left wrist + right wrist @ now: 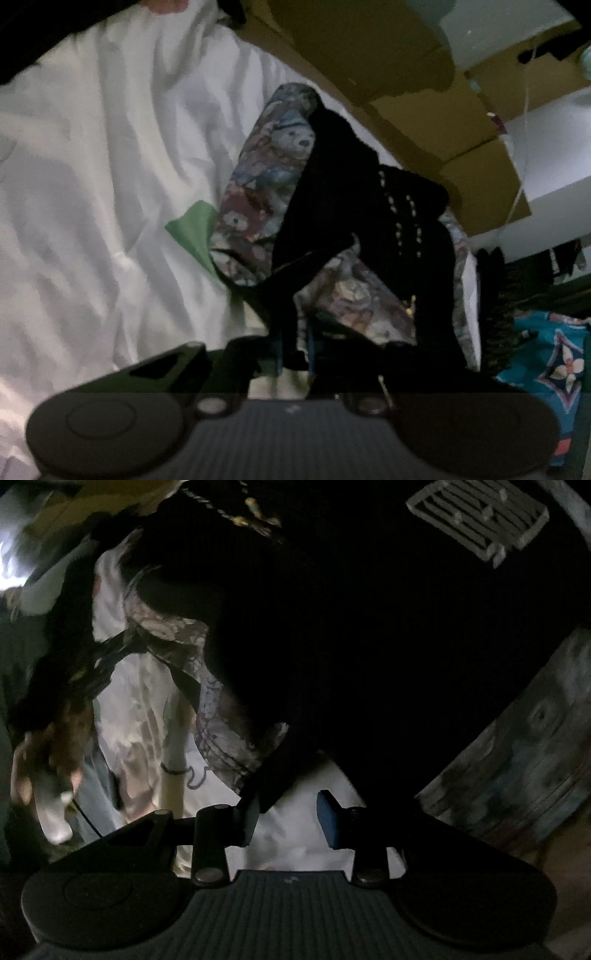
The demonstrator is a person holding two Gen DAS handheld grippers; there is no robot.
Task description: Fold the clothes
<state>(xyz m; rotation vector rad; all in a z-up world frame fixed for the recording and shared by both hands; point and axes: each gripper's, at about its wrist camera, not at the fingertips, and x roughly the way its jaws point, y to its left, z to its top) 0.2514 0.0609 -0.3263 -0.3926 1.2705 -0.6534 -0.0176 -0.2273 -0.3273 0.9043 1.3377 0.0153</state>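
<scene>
In the left wrist view, the left gripper (295, 354) is seen clenched on a dark strip of the black garment (351, 206), which is draped over a bear-print cloth (273, 162). Both are spread on a rumpled white sheet (96, 177), where a green patch (195, 229) is visible beside the print. Beyond the sheet's far edge, cardboard boxes (413, 92) are stacked closely, and a white cord (524, 110) is hung before a pale wall. At the right, a blue floral fabric (554, 354) is glimpsed.

In the right wrist view, the right gripper (288, 823) is held released, its fingers (328, 823) parted over bare white sheet, with the black garment's hem brushing the left finger. A grey grid logo (480, 520) is printed on it further up. Little open room is left around the pile.
</scene>
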